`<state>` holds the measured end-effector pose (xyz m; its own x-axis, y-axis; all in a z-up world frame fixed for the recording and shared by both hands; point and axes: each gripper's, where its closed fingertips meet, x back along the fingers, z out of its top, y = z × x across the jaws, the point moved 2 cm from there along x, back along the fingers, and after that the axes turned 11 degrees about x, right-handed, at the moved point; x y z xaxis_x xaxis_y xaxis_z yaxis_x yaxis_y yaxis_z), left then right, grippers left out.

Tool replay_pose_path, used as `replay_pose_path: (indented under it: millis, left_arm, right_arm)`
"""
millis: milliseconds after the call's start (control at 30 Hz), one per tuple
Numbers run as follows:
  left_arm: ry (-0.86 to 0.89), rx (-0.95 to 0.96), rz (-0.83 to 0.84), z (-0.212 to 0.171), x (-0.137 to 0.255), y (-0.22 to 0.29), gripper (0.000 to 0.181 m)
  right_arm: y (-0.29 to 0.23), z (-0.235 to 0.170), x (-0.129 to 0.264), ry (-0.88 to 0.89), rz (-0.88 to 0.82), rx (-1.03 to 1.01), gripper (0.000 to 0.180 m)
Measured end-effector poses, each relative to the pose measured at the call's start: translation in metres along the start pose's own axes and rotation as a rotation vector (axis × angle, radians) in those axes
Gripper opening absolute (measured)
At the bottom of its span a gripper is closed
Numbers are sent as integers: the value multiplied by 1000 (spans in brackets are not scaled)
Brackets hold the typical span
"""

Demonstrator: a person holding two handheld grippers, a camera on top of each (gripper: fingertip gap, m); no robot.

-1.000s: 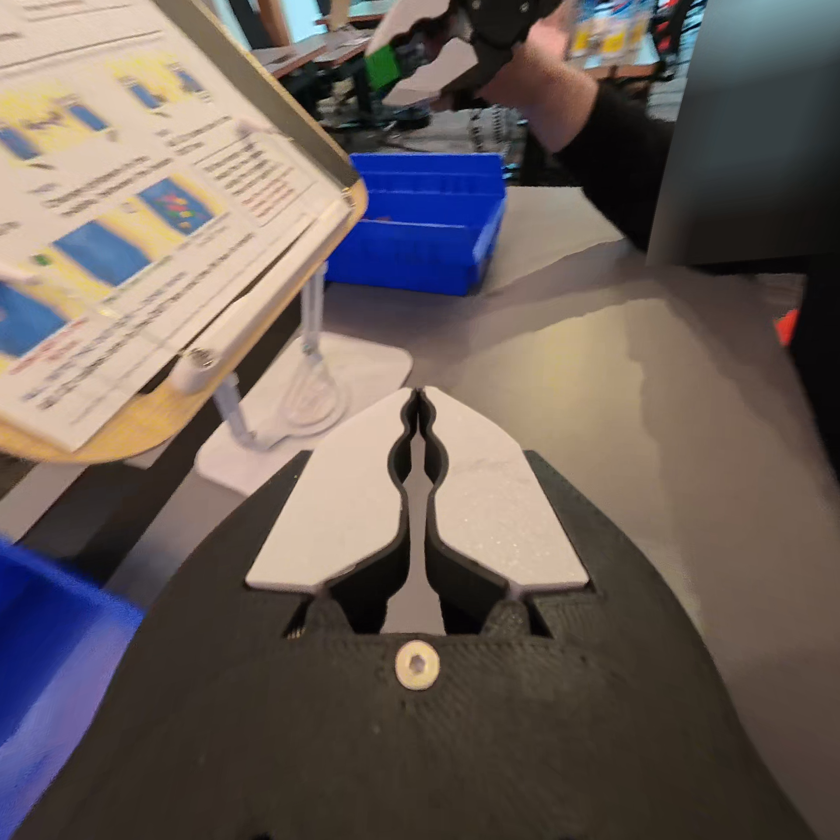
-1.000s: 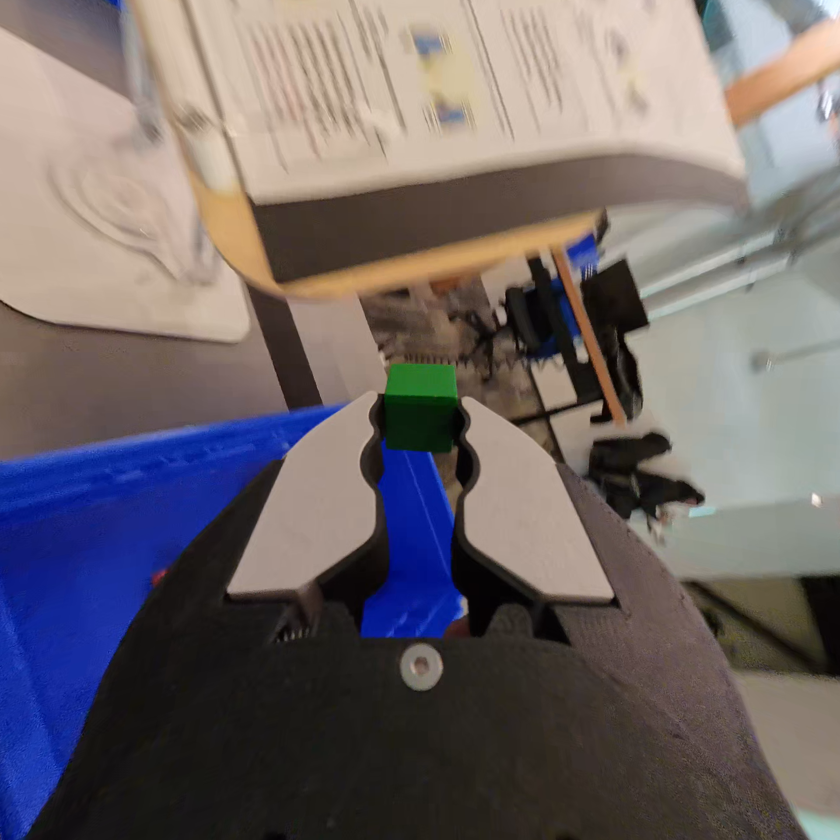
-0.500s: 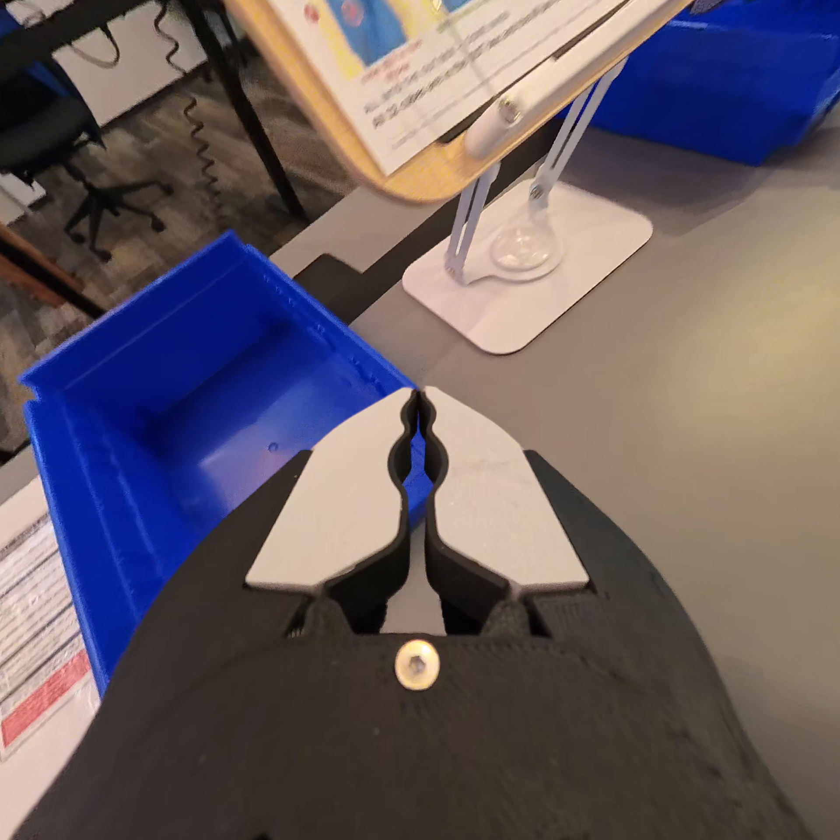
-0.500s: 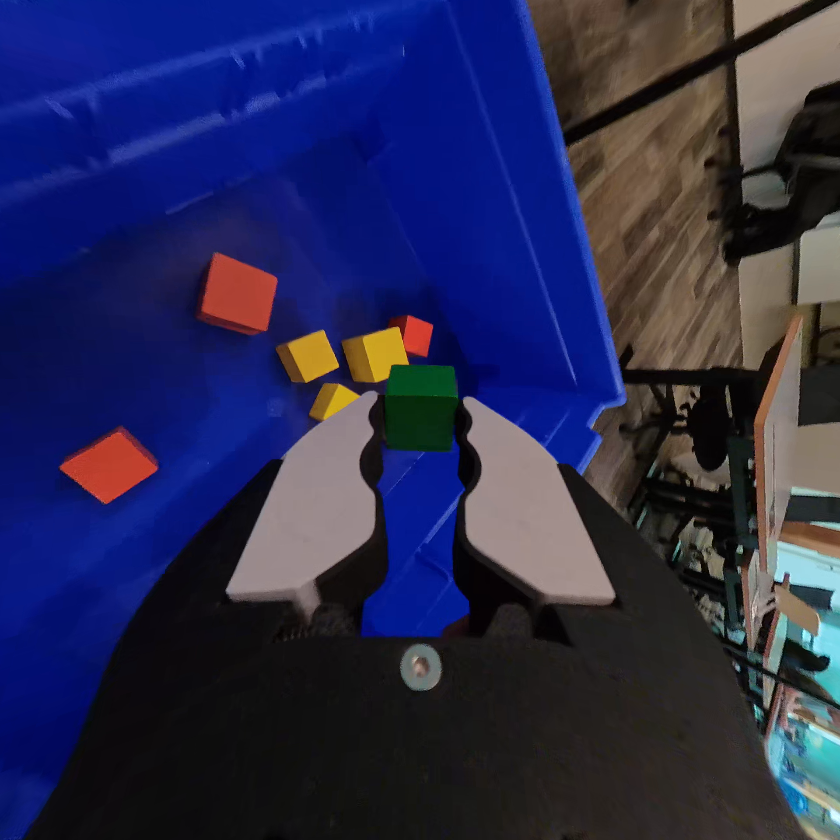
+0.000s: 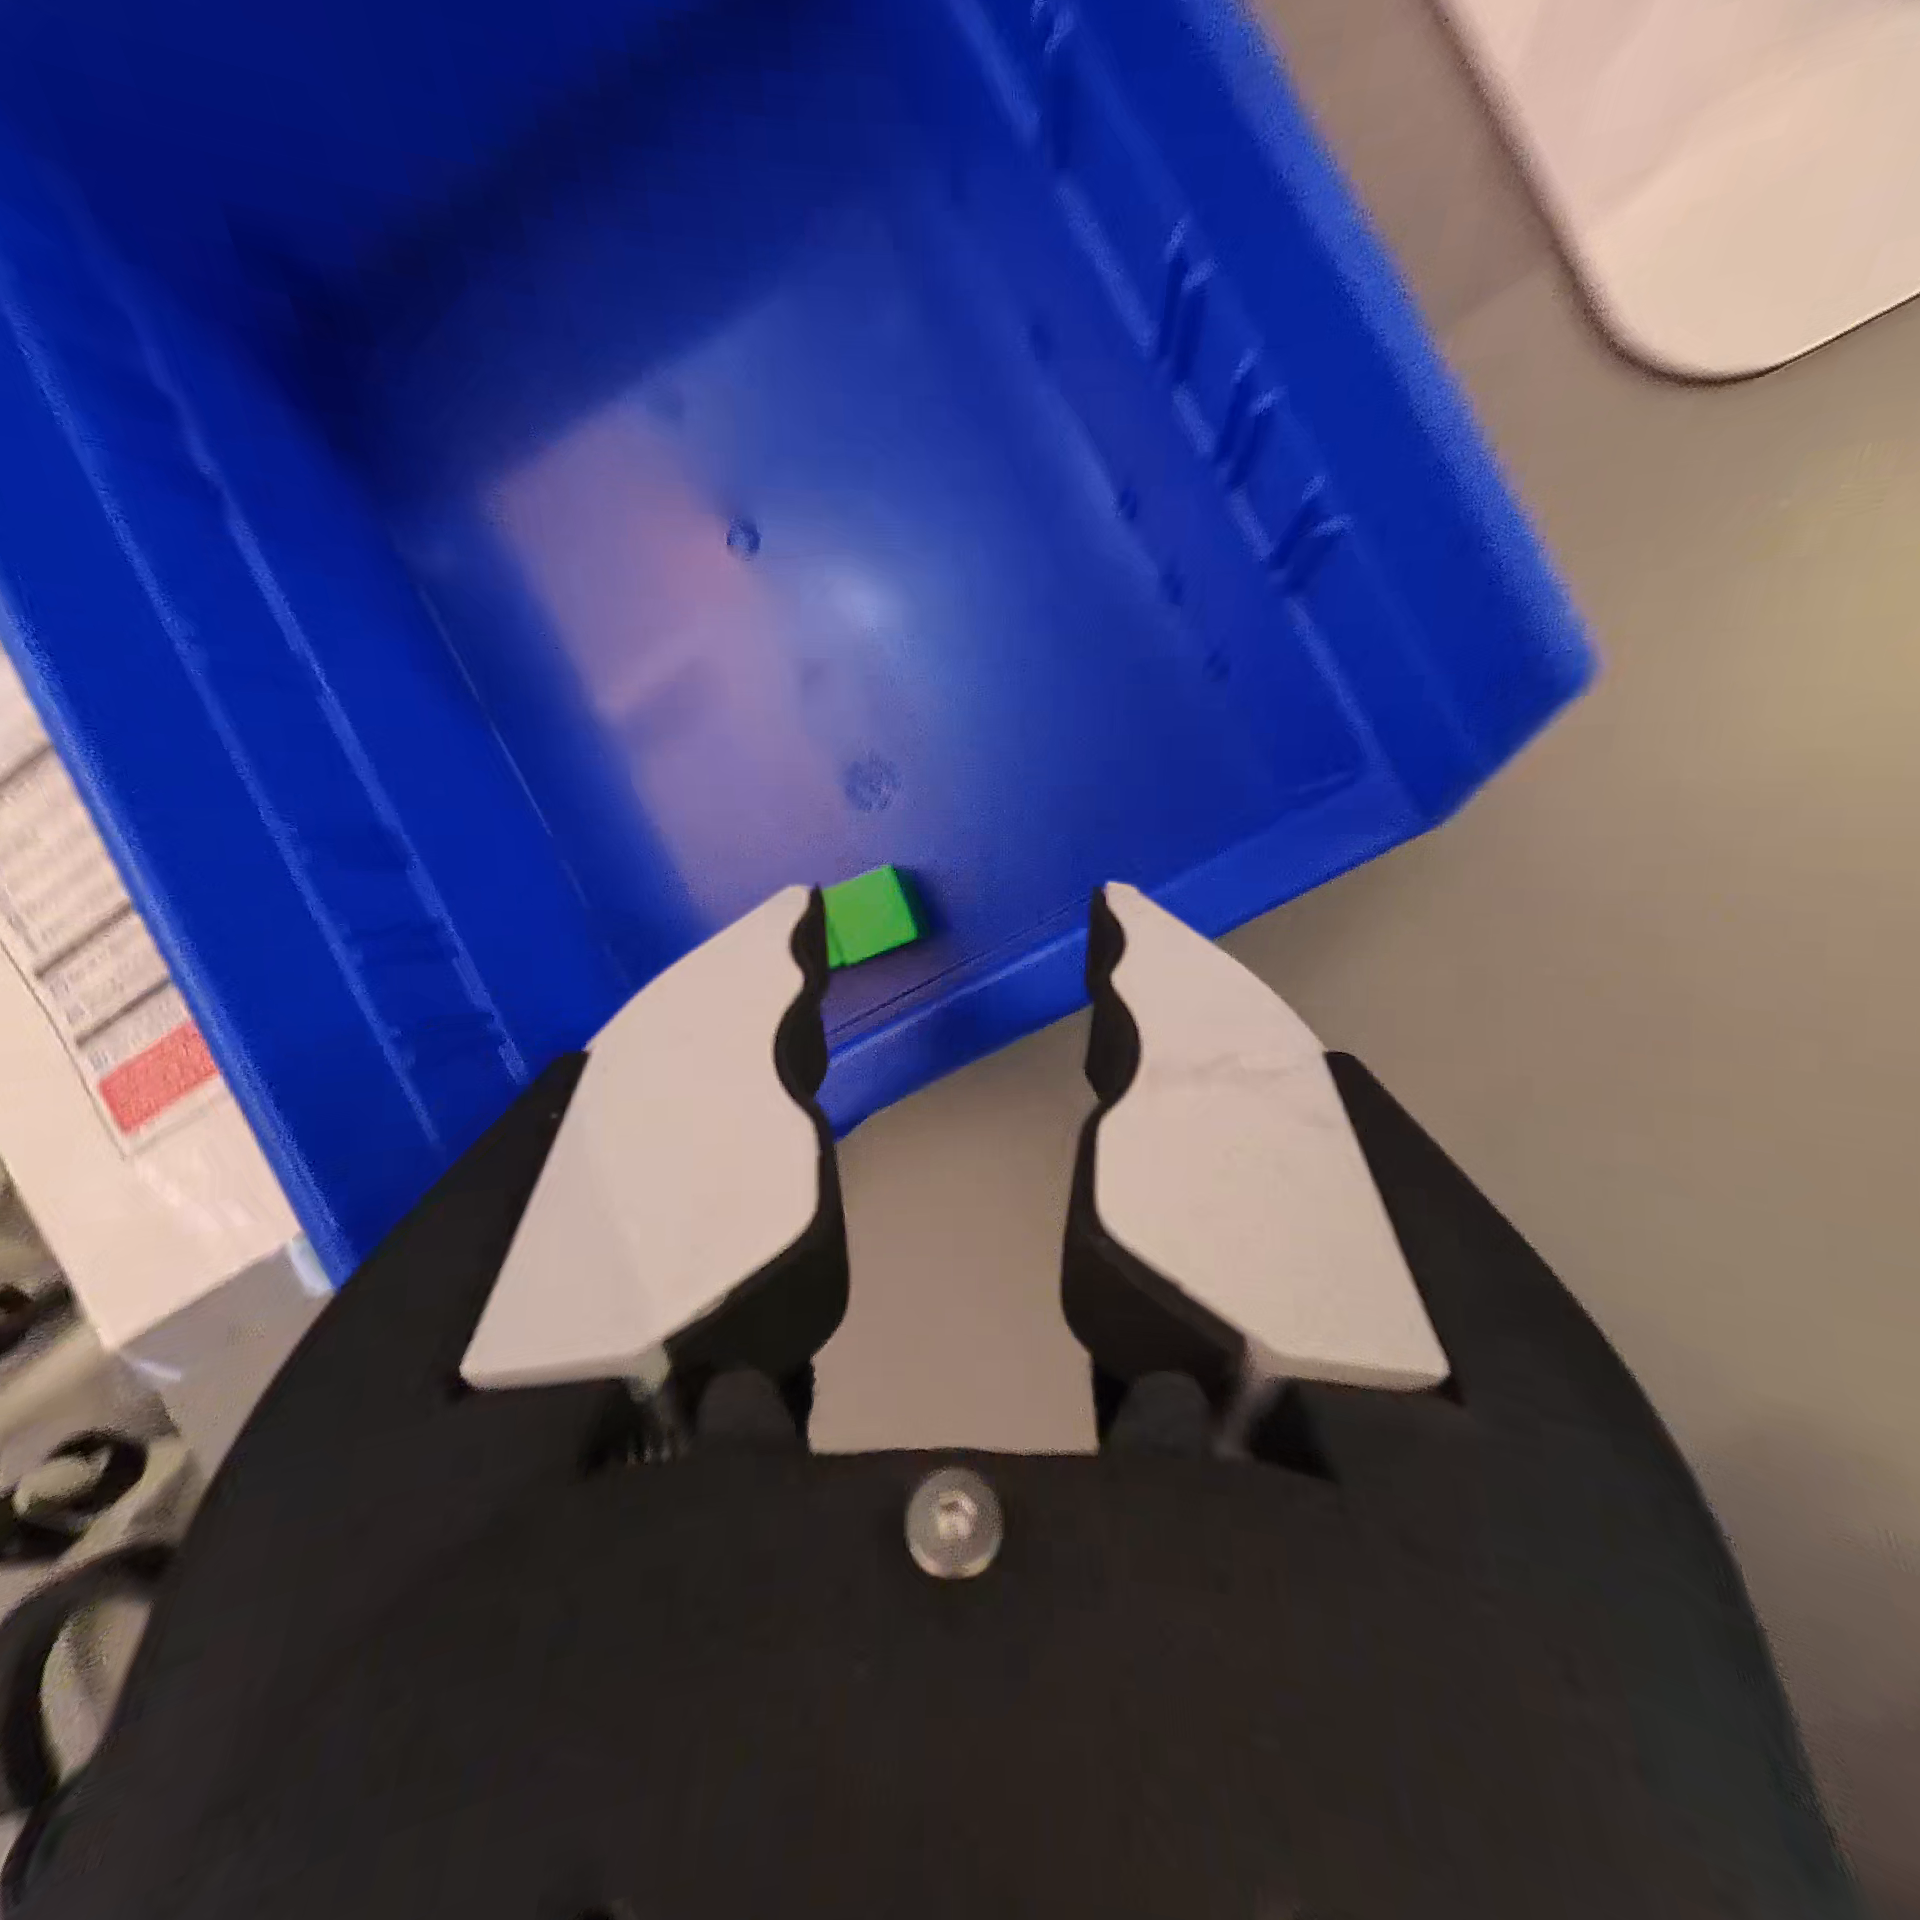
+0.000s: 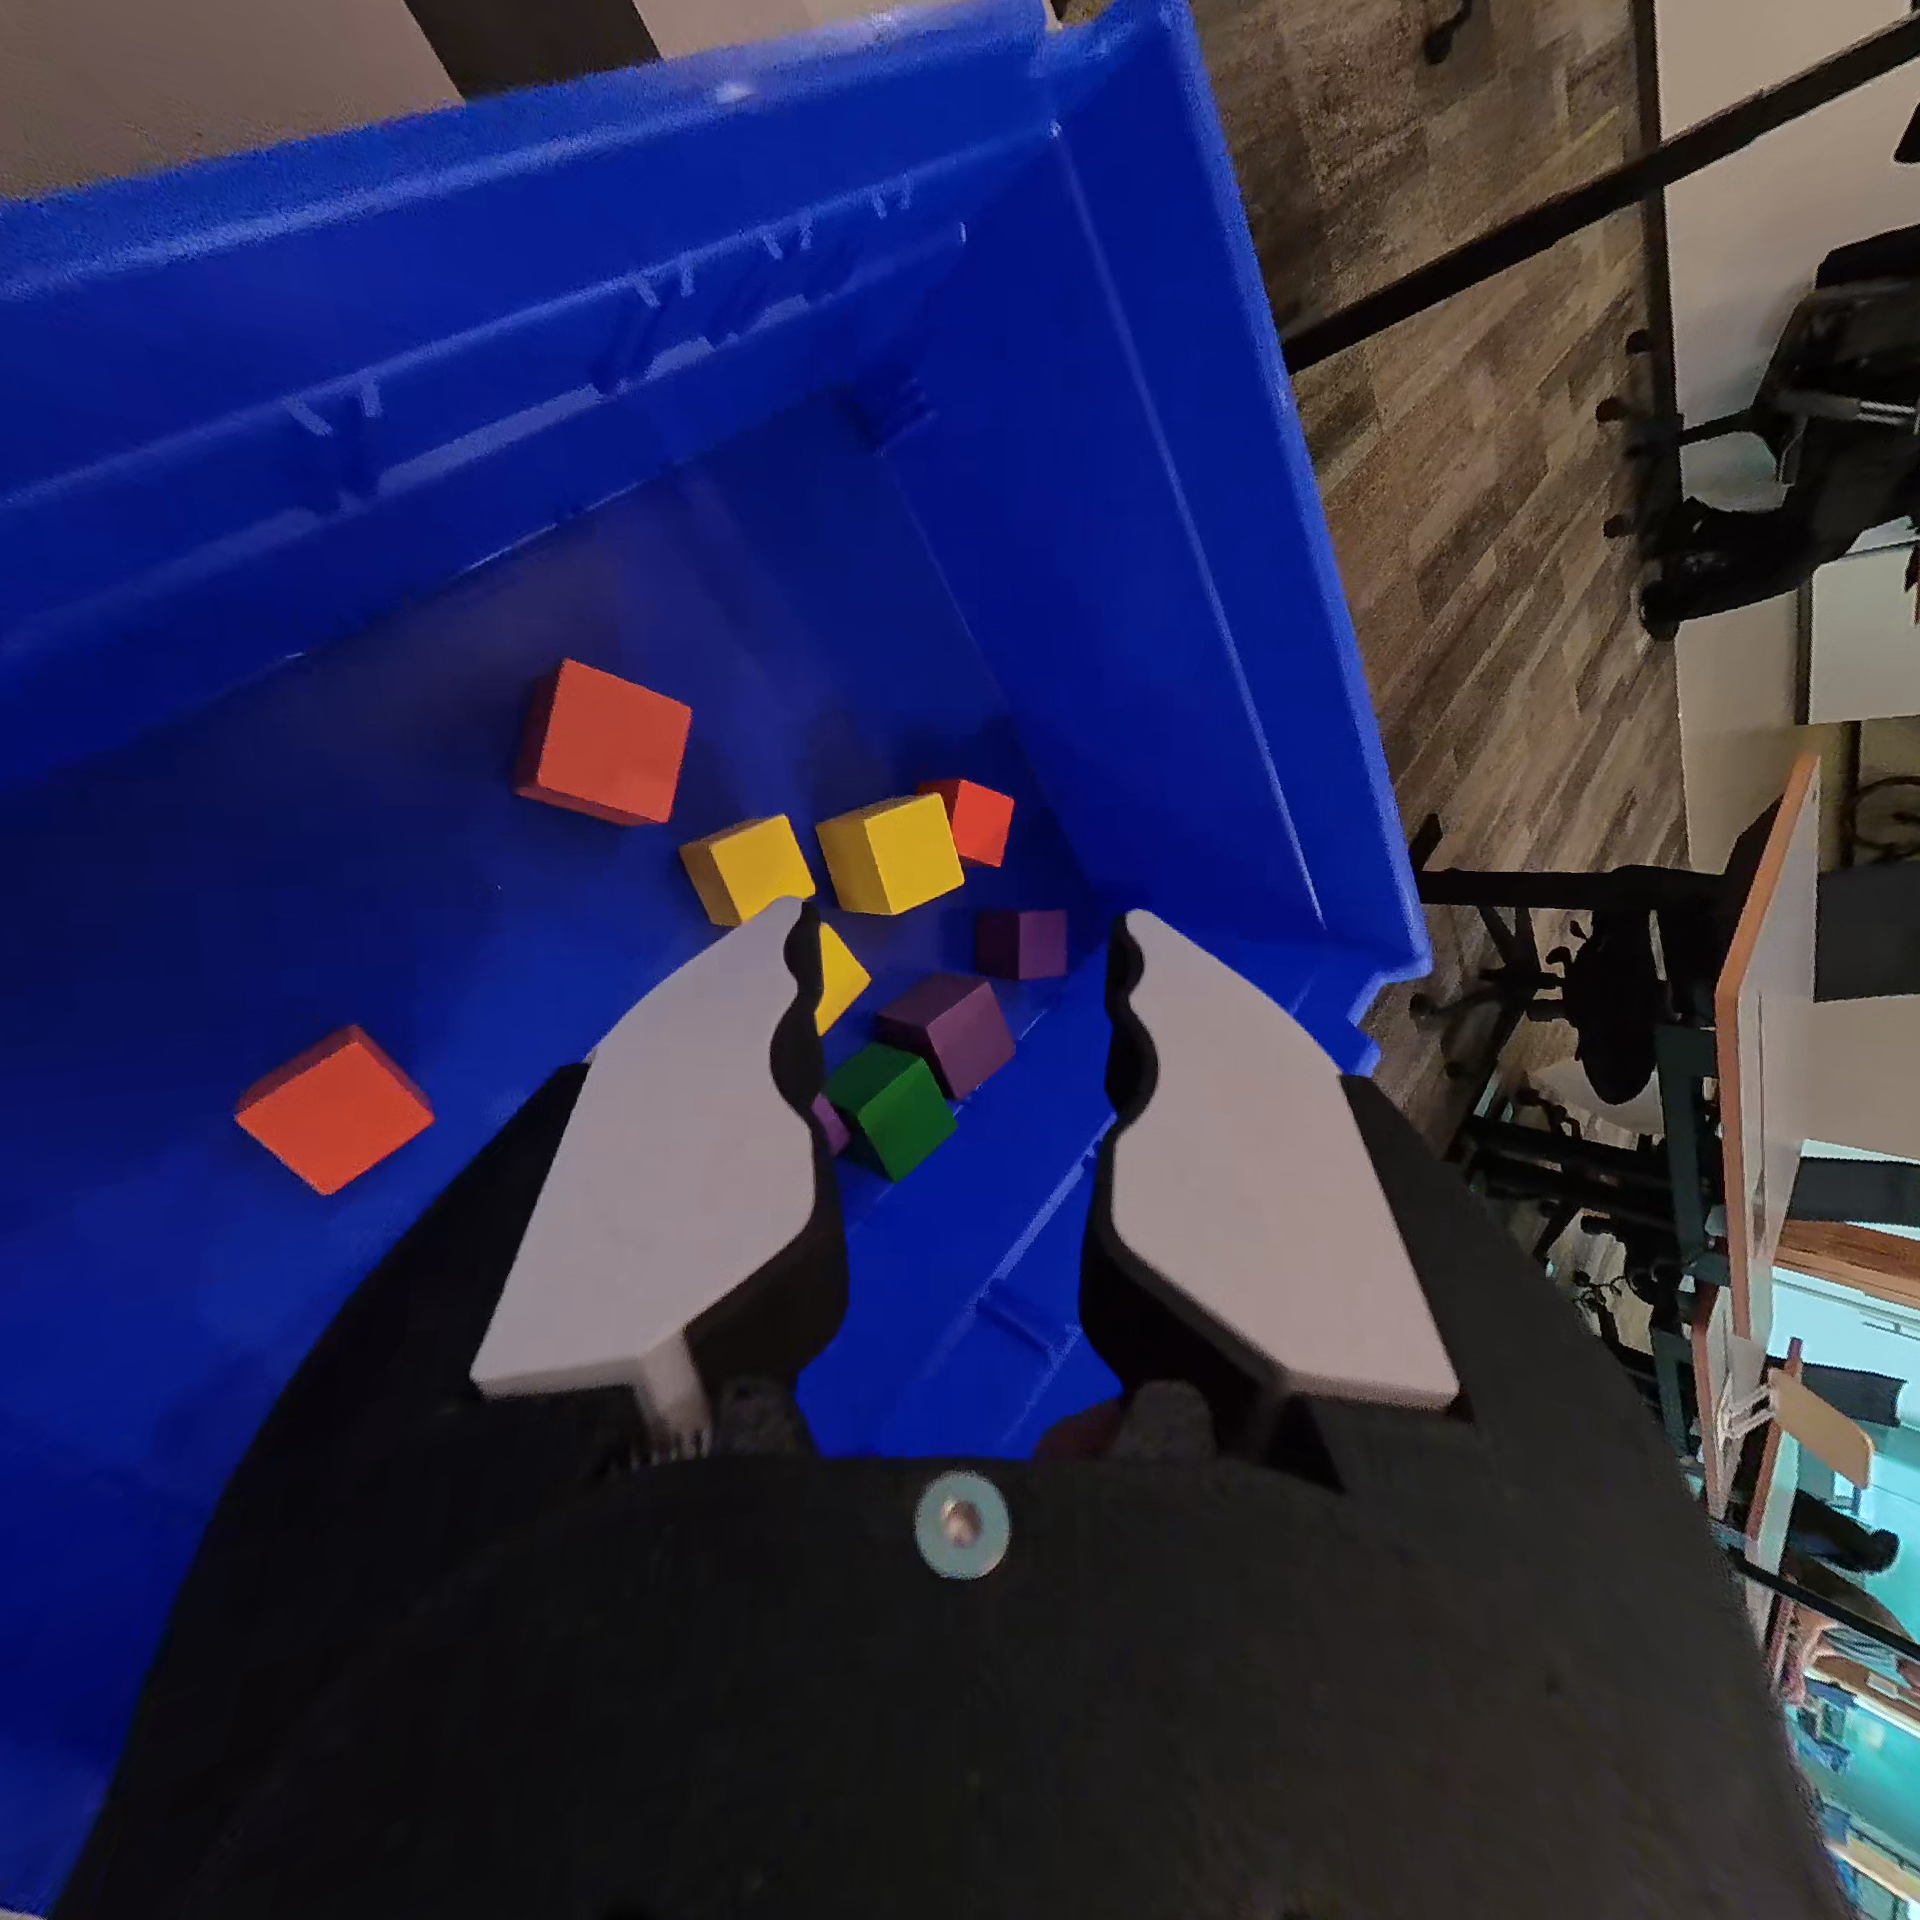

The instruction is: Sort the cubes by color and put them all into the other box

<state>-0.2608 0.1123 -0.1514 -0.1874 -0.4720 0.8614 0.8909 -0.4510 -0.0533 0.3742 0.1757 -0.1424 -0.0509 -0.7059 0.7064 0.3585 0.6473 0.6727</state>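
In the left wrist view, my left gripper [image 5: 954, 902] is open above the near wall of a blue box [image 5: 1226, 416]. A single green cube [image 5: 871, 916] lies on that box's floor just past the left fingertip. In the right wrist view, my right gripper [image 6: 961, 925] is open and empty over another blue box [image 6: 1122, 540]. A green cube [image 6: 896, 1110] lies in it below the fingertips, beside purple cubes [image 6: 954, 1029], yellow cubes [image 6: 888, 854] and orange cubes [image 6: 608, 743].
A white stand base [image 5: 1704, 166] sits on the grey table [image 5: 1558, 1039] right of the left box. A printed sheet [image 5: 94, 997] lies to its left. Beyond the right box's rim is wood floor [image 6: 1475, 416] with chairs and desks. My right fingertips sit around 65 centimetres from my left ones. The single green cube [image 5: 871, 916] is about 6 centimetres from my left fingertips.
My right gripper opened and the green cube dropped into the box among the other cubes. My left gripper swung down over the other box and opened.
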Motion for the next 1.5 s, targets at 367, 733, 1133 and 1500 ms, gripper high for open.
replay_pose_path:
  millis: [367,733,1133,1500]
  left_arm:
    - [-260,131,112,-8,-37,-33,68]
    - [-348,32,248,-9,-35,-54,56]
    - [-378,32,300,-16,-43,-73,51]
    - [-423,-48,333,-14,-46,-72,40]
  right_arm:
    - [-7,10,-2,11,7,37,50]
    - [-11,14,-4,14,8,61,48]
    - [-13,15,-5,15,5,80,48]
    - [-15,19,-5,18,2,99,47]
